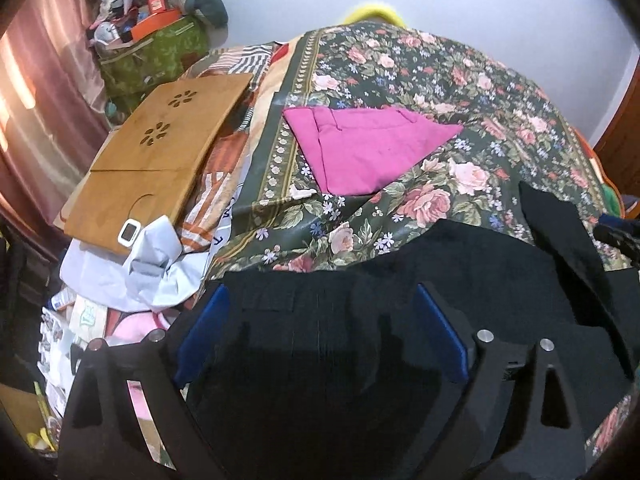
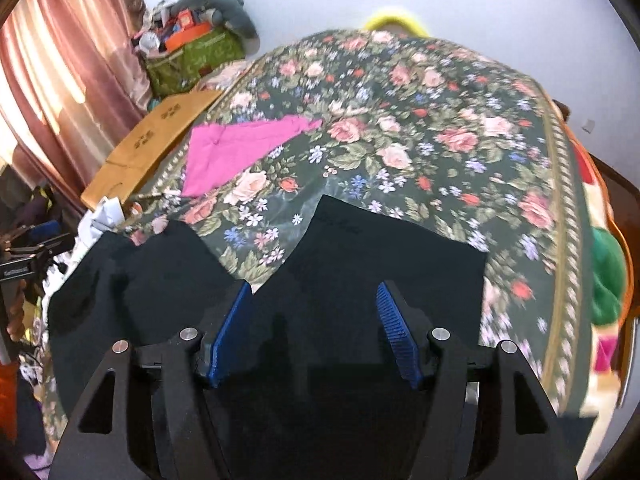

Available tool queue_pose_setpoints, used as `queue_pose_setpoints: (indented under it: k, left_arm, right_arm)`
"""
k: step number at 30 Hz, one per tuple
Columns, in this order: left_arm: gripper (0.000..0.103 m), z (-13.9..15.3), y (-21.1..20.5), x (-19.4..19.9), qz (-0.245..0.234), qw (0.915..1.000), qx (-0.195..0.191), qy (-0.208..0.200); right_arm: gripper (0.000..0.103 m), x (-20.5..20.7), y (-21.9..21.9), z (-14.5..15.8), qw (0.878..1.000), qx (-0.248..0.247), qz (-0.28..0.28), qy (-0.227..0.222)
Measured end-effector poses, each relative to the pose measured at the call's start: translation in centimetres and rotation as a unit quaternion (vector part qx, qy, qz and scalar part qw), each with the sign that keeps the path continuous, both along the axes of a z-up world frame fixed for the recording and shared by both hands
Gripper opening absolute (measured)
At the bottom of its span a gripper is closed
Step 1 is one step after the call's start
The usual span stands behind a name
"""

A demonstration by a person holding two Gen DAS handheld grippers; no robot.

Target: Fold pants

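Black pants (image 1: 440, 264) lie on a floral bedspread (image 1: 440, 80) at its near edge. My left gripper (image 1: 320, 292) hovers over the dark cloth, open, its blue pads (image 1: 204, 332) wide apart and gripping nothing. In the right wrist view the black pants (image 2: 380, 248) show as two dark lobes with a wedge of floral bedspread (image 2: 440, 120) between them. The right gripper (image 2: 314, 288) is open above the right lobe, and its ribbed blue pads (image 2: 396, 332) press on no cloth.
A folded pink garment (image 1: 368, 148) (image 2: 232, 148) lies farther back on the bed. A wooden lap tray (image 1: 160, 148) (image 2: 160, 132) rests at the bed's left edge, with pale blue cloth (image 1: 152, 264) below it. A cluttered green bag (image 1: 160, 52) and a curtain (image 1: 40, 100) stand at the left.
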State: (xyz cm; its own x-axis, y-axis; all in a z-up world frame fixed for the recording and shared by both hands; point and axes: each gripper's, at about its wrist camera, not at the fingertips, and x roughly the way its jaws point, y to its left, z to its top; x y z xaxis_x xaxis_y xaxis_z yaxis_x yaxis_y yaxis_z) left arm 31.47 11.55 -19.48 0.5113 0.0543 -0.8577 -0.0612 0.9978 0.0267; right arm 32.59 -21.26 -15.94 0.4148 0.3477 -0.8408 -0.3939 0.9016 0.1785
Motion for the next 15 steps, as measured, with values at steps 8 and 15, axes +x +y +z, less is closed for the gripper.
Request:
queue_pose_setpoints:
  k: [8, 15]
  left_arm:
    - [0.093, -2.3, -0.5, 2.8, -0.005, 0.9997, 0.005, 0.021]
    - [0.093, -3.7, -0.6, 3.7, -0.005, 0.9994, 0.004, 0.035]
  right_arm:
    - [0.061, 6.2, 3.1, -3.7, 0.999, -0.031, 0.025, 0.036]
    - [0.053, 8.0, 4.3, -6.8, 0.997, -0.057, 0.025, 0.047]
